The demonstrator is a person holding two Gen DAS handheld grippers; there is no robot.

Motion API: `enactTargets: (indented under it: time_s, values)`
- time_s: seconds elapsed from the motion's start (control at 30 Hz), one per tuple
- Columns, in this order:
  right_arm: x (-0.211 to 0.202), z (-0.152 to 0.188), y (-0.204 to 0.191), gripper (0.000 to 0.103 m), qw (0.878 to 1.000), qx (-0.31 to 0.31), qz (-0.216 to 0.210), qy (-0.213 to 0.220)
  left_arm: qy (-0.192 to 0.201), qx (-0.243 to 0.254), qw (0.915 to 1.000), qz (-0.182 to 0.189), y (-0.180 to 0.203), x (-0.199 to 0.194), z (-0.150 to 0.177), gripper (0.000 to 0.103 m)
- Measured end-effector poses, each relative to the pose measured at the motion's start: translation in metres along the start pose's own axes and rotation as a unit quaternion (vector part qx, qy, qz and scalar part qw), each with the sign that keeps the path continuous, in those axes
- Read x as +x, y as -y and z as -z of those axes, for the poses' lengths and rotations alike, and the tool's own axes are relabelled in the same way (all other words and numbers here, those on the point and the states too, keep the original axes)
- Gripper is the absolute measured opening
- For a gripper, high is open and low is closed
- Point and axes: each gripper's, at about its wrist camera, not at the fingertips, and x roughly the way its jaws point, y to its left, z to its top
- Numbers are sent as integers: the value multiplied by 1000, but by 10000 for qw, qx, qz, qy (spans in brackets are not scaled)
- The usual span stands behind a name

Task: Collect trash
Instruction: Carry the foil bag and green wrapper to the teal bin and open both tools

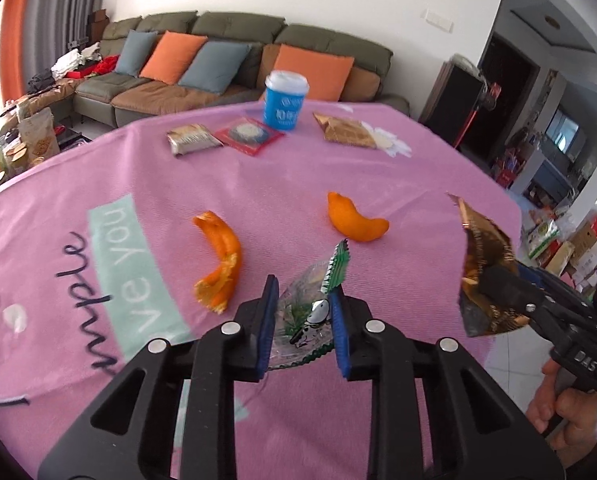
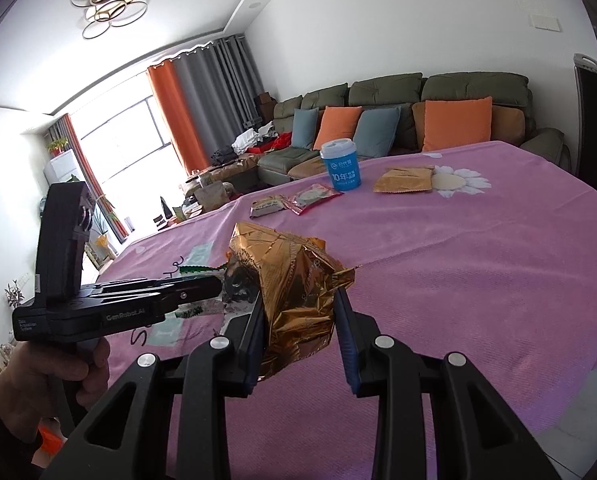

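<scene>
Counting 2 orange peels, 5 wrappers, 1 cup

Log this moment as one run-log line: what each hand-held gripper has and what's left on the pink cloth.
left hand-held gripper: clear wrapper | right hand-held gripper: gold wrapper | left: two orange peels, blue cup, three packets

Your left tool has the clear crinkled plastic wrapper with a green zigzag edge between its pads, above the pink cloth-covered table, while your right tool, just to its right, has the crumpled gold foil bag. Ahead of the left tool lie two curled orange peels, one to the left, the other farther right. Beyond them, near the far edge, sit a silver foil packet, a red flat packet, a blue paper cup with a white lid and a flat gold foil packet, left to right, with the grey-green sofa behind the table.
</scene>
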Motion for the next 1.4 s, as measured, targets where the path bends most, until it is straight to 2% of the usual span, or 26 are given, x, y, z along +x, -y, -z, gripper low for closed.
enactTargets:
  time_s: [0.23,0.43,0.57,1.0,1.23,1.4]
  values:
    - [-1,-12,-39,30,9986,-379,-351,130,747,-380,9960,-326,-24,-82,17,25]
    - [3,-19,-80,30,9942,-785,-715,191,1290,-694,9854,-863,-52,-154,38,25]
    - [10,-22,-110,30,9889,-1080,-1003,165,1494,-905,9771,-1218,-73,-195,55,25]
    - [46,-23,-224,30,9612,-1867,-2027,-98,1984,-1644,9391,-2272,-140,-312,123,25]
    - [78,-19,-285,30,9413,-2191,-2516,-515,2051,-1991,9183,-2738,-172,-358,160,25]
    - [100,-9,-330,30,9249,-2433,-2792,-857,1933,-2280,9037,-3066,-199,-379,190,25]
